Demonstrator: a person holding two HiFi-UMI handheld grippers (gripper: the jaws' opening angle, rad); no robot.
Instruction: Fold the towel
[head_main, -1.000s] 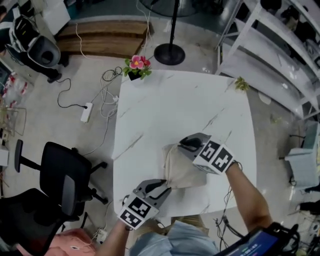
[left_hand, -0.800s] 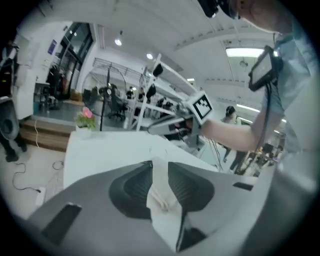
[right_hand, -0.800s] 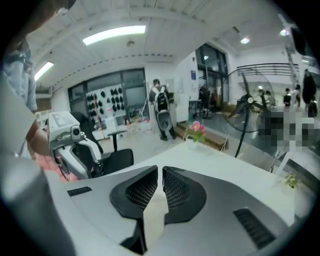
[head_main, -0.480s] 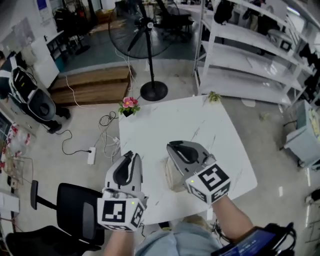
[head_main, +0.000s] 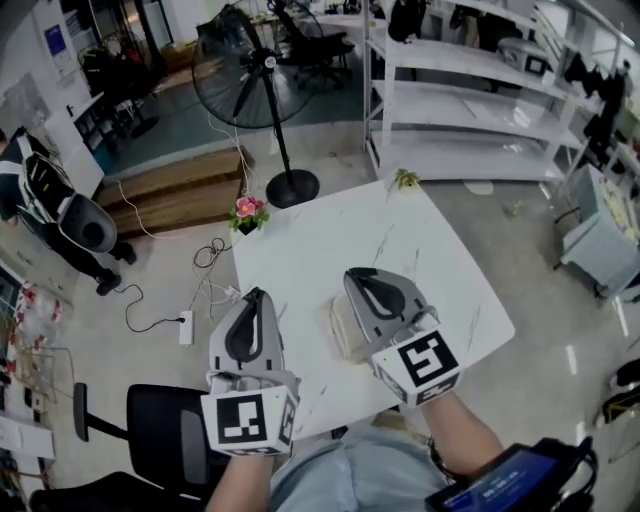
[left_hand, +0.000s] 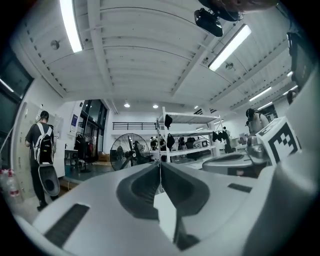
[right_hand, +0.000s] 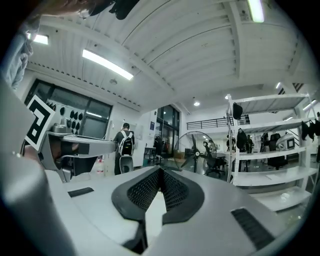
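Observation:
The beige towel (head_main: 341, 328) lies folded on the white marble table (head_main: 330, 240), near its front edge; the right gripper hides part of it. Both grippers are held up above the table and point level, away from me. My left gripper (head_main: 256, 295) hangs over the table's left edge, with its jaws pressed together and nothing between them (left_hand: 160, 169). My right gripper (head_main: 354, 273) floats above the towel, also shut and empty (right_hand: 160, 173). Neither touches the towel.
A pot of pink flowers (head_main: 247, 211) stands at the table's far left corner, a small green plant (head_main: 405, 179) at the far corner. Beyond are a standing fan (head_main: 262, 70) and white shelves (head_main: 470, 95). A black office chair (head_main: 160, 430), a power strip (head_main: 186, 327) and a person with a backpack (head_main: 40, 185) are left.
Both grippers have let go of the towel, risen off the table and tipped up to point level, with their jaws closed empty. The towel stays on the table. The head view has tilted up.

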